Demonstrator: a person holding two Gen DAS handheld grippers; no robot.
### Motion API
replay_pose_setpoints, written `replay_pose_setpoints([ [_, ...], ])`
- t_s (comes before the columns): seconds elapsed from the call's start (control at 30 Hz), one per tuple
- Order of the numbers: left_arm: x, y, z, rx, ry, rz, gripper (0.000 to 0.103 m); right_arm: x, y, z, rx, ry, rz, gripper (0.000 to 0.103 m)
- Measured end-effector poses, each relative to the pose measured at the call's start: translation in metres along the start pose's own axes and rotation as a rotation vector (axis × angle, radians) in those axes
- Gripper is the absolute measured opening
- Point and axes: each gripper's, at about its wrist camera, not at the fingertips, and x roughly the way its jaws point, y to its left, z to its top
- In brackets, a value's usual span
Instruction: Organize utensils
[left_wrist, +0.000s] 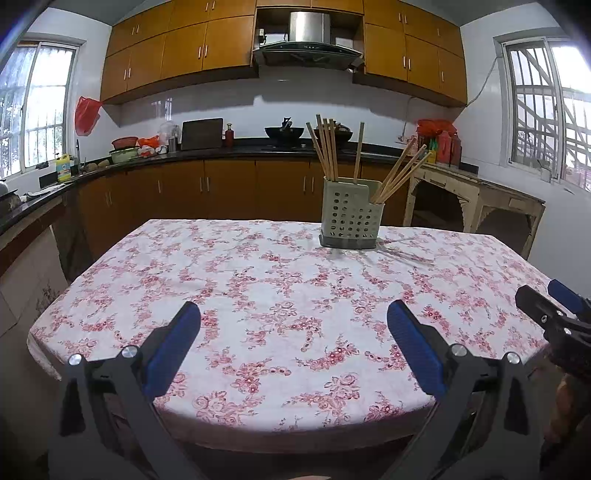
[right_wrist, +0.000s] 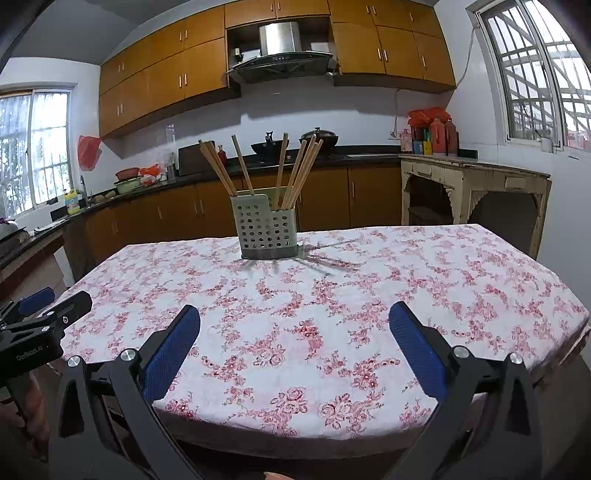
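A pale green perforated utensil holder (left_wrist: 350, 218) stands on the floral tablecloth (left_wrist: 258, 295) at the far side of the table. Several wooden chopsticks (left_wrist: 327, 147) stand upright and leaning in it. The holder (right_wrist: 266, 230) and chopsticks (right_wrist: 295, 170) also show in the right wrist view. My left gripper (left_wrist: 293, 314) is open and empty over the near table edge. My right gripper (right_wrist: 294, 317) is open and empty, also at the near edge. Each gripper shows at the side of the other's view: the right gripper (left_wrist: 554, 301), the left gripper (right_wrist: 48, 306).
Dark kitchen counters (left_wrist: 207, 151) with pots, bowls and bottles run behind the table. A worn cream side table (right_wrist: 476, 177) stands at the back right. The tablecloth (right_wrist: 369, 295) covers the whole table top.
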Motion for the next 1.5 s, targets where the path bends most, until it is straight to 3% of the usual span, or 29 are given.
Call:
replay_pose_setpoints([
  [1.5, 0.0000, -0.0032, -0.0002, 0.004, 0.005, -0.001, 0.099, 0.0021, -0.0027, -0.0012, 0.012, 0.018, -0.005, 0.101],
])
